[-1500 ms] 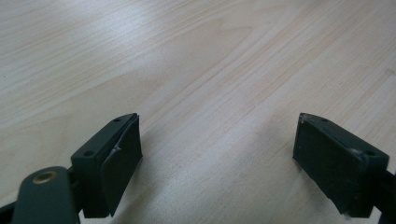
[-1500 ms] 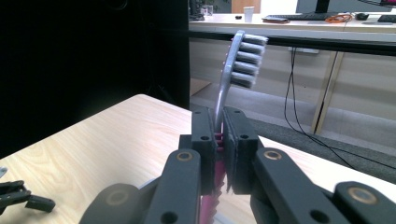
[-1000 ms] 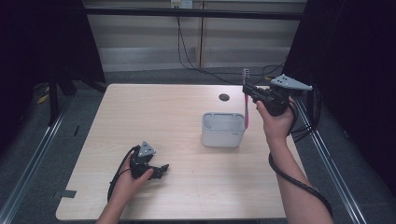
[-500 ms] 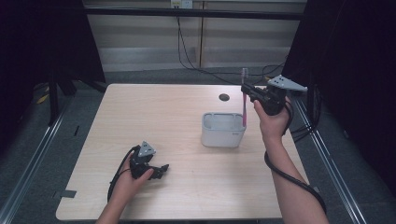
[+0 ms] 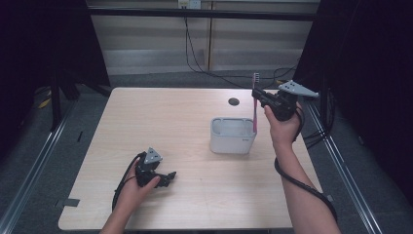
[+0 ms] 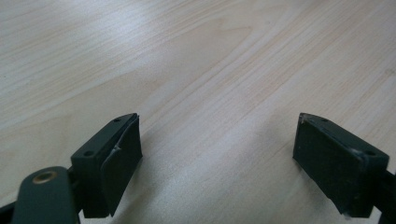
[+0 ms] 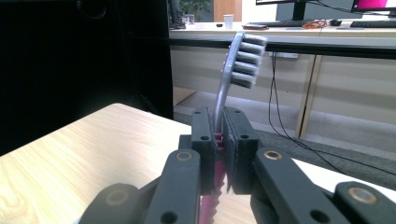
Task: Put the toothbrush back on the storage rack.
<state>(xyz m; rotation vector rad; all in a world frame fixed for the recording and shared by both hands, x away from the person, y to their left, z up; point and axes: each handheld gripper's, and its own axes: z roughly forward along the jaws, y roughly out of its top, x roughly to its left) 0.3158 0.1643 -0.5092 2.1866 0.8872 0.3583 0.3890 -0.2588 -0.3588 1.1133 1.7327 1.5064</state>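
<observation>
Right gripper (image 5: 259,99) clamps the pink toothbrush (image 5: 254,105) upright, tip over the white holder (image 5: 233,135)'s right edge, left gripper (image 5: 164,178) resting agape on the table (image 5: 160,117); thin handle may pivot in the jaws, catch the rim, tip the holder.

Left gripper (image 5: 165,178): rested low on the table, jaws spread wide, nothing between them.
Right gripper (image 5: 256,95): held raised, jaws pressed together on the toothbrush (image 5: 254,105).
</observation>
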